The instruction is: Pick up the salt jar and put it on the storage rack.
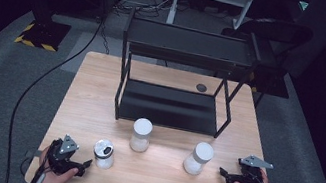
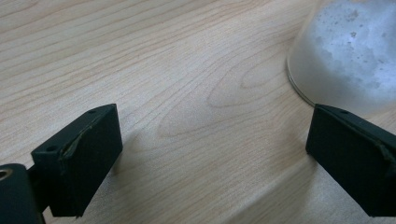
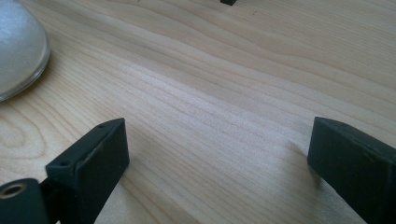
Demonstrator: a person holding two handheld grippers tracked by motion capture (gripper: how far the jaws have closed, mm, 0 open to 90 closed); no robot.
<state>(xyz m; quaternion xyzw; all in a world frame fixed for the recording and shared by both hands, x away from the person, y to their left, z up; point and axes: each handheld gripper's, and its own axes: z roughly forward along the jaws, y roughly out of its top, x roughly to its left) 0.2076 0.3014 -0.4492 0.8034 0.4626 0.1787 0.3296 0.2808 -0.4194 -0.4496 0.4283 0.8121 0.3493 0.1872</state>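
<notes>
Three white-capped jars stand on a wooden table (image 1: pixel 102 81) before a black rack (image 1: pixel 179 74); the left gripper (image 1: pixel 79 167) rests released beside the left jar (image 1: pixel 103 153). The right gripper (image 1: pixel 226 175) — jaws spread, empty — lies near the right jar (image 1: pixel 198 158); the middle jar (image 1: pixel 141 135) stands apart.

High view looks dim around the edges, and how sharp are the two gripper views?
High view: the wooden table is lit while the floor and background fall to near black; the black rack shows little detail. Left gripper view: wood grain sharp, the jar soft and washed out at the frame edge. Right gripper view: even light, soft shadows beside the open claw.
</notes>
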